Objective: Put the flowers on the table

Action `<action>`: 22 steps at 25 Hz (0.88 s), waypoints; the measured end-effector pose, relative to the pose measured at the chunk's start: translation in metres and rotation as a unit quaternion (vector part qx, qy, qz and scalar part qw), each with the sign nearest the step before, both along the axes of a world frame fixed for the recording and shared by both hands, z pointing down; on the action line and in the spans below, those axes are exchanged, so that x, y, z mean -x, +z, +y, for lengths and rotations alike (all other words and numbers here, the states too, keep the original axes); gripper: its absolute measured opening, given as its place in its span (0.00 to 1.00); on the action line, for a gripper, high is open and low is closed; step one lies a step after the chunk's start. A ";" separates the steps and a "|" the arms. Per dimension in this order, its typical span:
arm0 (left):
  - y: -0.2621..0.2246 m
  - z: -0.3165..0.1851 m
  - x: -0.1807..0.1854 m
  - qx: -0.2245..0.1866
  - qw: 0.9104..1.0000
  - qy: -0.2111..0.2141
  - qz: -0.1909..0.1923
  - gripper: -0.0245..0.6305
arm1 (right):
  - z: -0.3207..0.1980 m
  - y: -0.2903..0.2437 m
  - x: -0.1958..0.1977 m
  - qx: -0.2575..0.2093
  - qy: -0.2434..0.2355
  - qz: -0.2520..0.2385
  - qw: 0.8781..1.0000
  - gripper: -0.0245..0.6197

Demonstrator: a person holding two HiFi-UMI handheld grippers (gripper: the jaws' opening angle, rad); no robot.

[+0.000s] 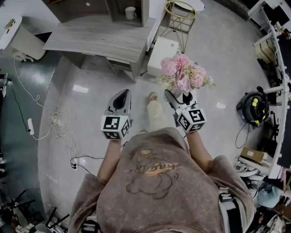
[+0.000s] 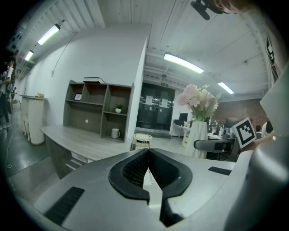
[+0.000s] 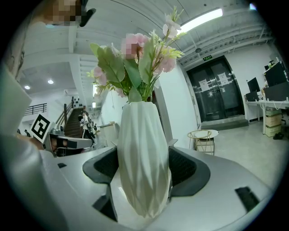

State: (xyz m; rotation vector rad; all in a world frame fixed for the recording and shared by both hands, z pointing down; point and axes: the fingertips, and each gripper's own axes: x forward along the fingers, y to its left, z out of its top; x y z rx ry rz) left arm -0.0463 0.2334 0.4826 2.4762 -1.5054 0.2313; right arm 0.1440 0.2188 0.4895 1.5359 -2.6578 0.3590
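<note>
**Flowers held in their vase, short of the table**

Pink flowers (image 1: 183, 73) stand upright in a white ribbed vase (image 3: 143, 158). The right gripper (image 1: 181, 98) clamps the vase across its body, with a pad pressed to each side. The bouquet is carried above the pale floor (image 1: 86, 109), well apart from the grey wooden table (image 1: 95, 36) ahead and to the left. The left gripper (image 1: 122, 97) is alongside, its jaws closed together on nothing. A gold wire stool (image 1: 180, 13) stands beyond the flowers.
</note>
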 end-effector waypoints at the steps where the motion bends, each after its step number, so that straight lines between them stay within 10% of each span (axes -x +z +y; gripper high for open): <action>1: 0.001 -0.009 0.001 0.000 1.000 -0.001 0.000 0.07 | -0.009 0.001 0.001 0.000 0.000 0.000 1.000 0.56; 22: -0.017 -0.237 0.016 0.016 1.000 -0.022 0.007 0.07 | -0.247 -0.025 0.034 -0.009 -0.057 0.012 0.998 0.56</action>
